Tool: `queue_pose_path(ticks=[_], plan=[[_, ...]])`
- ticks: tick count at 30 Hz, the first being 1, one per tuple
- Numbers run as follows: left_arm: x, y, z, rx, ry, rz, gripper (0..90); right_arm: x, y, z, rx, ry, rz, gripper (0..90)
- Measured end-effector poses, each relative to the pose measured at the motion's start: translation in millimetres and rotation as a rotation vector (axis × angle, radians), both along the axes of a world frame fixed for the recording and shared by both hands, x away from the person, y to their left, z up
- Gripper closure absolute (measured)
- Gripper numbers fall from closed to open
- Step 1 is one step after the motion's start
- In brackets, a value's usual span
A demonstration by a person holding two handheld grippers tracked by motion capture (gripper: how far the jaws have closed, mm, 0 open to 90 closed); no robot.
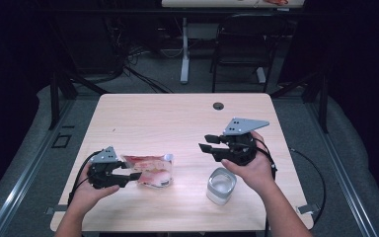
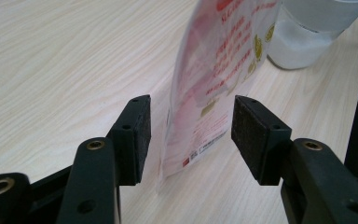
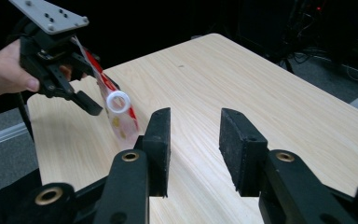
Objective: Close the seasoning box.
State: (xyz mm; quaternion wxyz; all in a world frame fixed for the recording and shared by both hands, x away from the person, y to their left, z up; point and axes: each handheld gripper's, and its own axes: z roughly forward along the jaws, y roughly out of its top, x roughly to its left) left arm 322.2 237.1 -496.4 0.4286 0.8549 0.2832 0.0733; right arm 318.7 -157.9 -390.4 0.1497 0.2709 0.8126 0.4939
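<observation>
- The red-printed clear plastic pouch with a white spout lies near the worktop's front edge, between the left gripper's wide-open jaws, ungripped.
- The right gripper hovers open and empty above the frosted glass jar; pouring seems not yet begun.

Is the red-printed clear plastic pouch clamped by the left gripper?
No. The left gripper is open; the red-printed clear plastic pouch stands between its pads, untouched.

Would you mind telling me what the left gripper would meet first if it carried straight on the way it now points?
Most likely the red and white pouch: its edge already stands between the open pads of the left gripper, apparently untouched. Behind it stands the clear jar.
</observation>
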Motion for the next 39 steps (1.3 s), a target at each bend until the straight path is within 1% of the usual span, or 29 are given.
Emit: queue_pose_path(ticks=[2, 5, 7, 11, 15, 17, 18, 19, 21, 22, 26, 27, 28, 32, 35, 39], plan=[[-1.0, 1.7, 1.4, 0.004, 0.000, 0.002, 47.5, 0.1, -3.8, -0.9, -0.004, 0.001, -0.013, 65.8], [-2.5, 4.4, 3.6, -0.003, -0.002, 0.007, 47.5, -0.2, -11.1, -2.9, 0.006, 0.004, -0.029, 67.6], [-3.3, 5.6, 4.4, 0.004, -0.004, 0.011, 47.5, -0.3, -16.9, -4.9, 0.007, 0.008, -0.042, 69.3], [-4.3, 7.4, 4.5, 0.002, -0.009, 0.019, 47.7, -1.2, -27.7, -8.8, 0.011, 0.016, -0.073, 72.2], [-4.2, 8.9, 4.6, 0.003, -0.013, 0.027, 47.9, -3.0, -40.4, -13.0, 0.029, 0.021, -0.124, 80.3], [-4.1, 9.3, 4.8, 0.003, -0.012, 0.029, 47.8, -4.0, -46.4, -15.8, 0.027, 0.018, -0.149, 84.4], [-4.2, 9.6, 5.1, 0.008, -0.014, 0.029, 47.7, -4.4, -48.9, -17.0, 0.026, 0.017, -0.157, 85.0], [-4.4, 9.7, 5.3, 0.008, -0.015, 0.030, 47.7, -5.0, -52.2, -18.7, 0.030, 0.019, -0.165, 85.6], [-4.3, 10.4, 5.5, 0.003, -0.016, 0.034, 47.7, -5.8, -59.2, -22.9, 0.045, 0.011, -0.192, 88.0], [-4.4, 10.5, 5.5, 0.003, -0.017, 0.036, 47.6, -6.3, -63.3, -24.5, 0.052, 0.019, -0.203, 89.4], [-4.8, 10.6, 5.6, 0.003, -0.018, 0.039, 47.5, -7.0, -77.6, -33.8, 0.047, 0.031, -0.255, 90.0], [-4.8, 10.5, 5.6, 0.003, -0.019, 0.040, 47.5, -7.3, -81.2, -37.2, 0.056, 0.041, -0.272, 90.0], [-4.8, 10.6, 5.7, 0.004, -0.019, 0.041, 47.5, -7.4, -83.8, -38.9, 0.053, 0.042, -0.278, 90.0], [-4.6, 10.5, 5.0, 0.003, -0.019, 0.040, 47.5, -8.2, -94.0, -48.8, 0.080, 0.059, -0.319, 90.0], [-4.6, 10.4, 4.7, 0.006, -0.019, 0.041, 47.5, -8.2, -99.7, -55.5, 0.083, 0.078, -0.334, 90.0], [-4.7, 10.5, 4.8, 0.007, -0.022, 0.042, 47.5, -8.5, -102.1, -62.6, 0.099, 0.097, -0.338, 90.0]])
